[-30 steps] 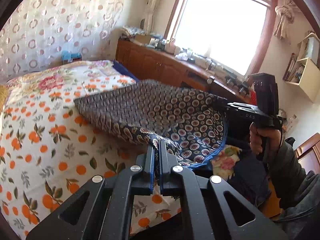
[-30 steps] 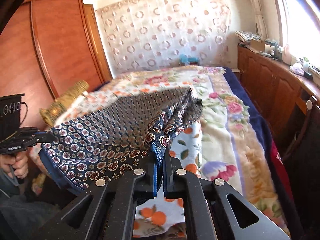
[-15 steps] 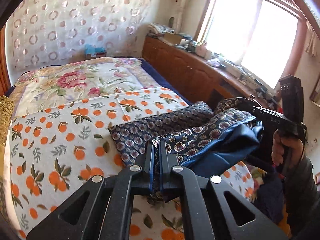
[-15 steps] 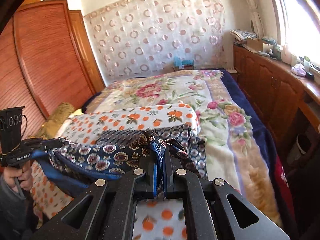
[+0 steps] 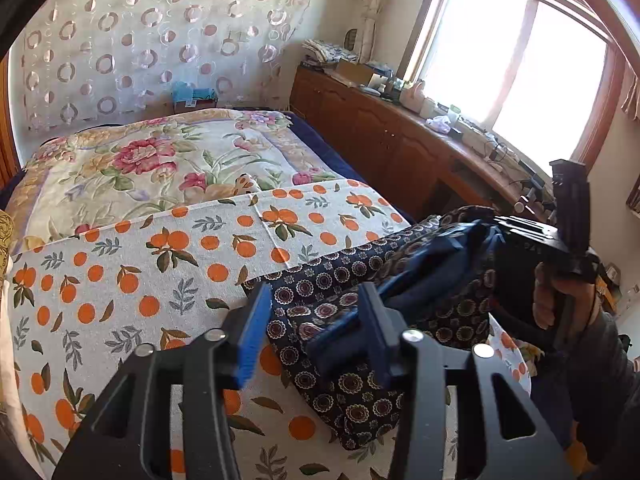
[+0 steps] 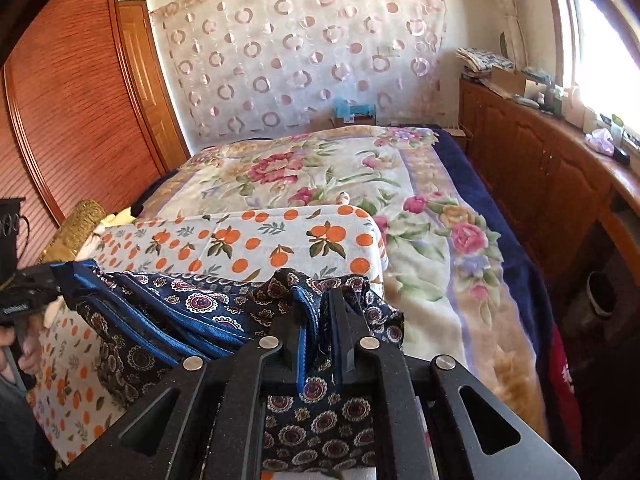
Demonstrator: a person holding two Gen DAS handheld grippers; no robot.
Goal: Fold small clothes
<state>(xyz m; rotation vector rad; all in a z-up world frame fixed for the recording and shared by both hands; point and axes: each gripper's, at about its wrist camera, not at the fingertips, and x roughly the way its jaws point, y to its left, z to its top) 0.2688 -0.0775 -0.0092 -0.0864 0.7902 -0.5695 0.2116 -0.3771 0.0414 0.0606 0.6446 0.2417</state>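
Note:
A navy patterned garment [image 5: 360, 292] with blue trim lies bunched on the orange-print sheet [image 5: 120, 280] at the near edge of the bed. My left gripper [image 5: 312, 312] is open, its jaws wide apart over the garment's left end. My right gripper [image 6: 320, 320] has its jaws slightly apart, with a fold of the same garment [image 6: 192, 312] and its blue hem between them. The right gripper also shows in the left wrist view [image 5: 532, 240], at the cloth's right end. The left gripper shows at the left edge of the right wrist view [image 6: 24, 292].
A floral blanket [image 5: 160, 160] covers the far half of the bed. A wooden cabinet [image 5: 380, 132] with clutter runs under the window on the right. A wooden wardrobe [image 6: 72, 112] stands on the left. A gold cushion [image 6: 76, 224] lies at the bed's left edge.
Both grippers carried the held-up garment down and laid it on the orange-print sheet. The left gripper opened and let go. The right gripper's jaws have begun to part.

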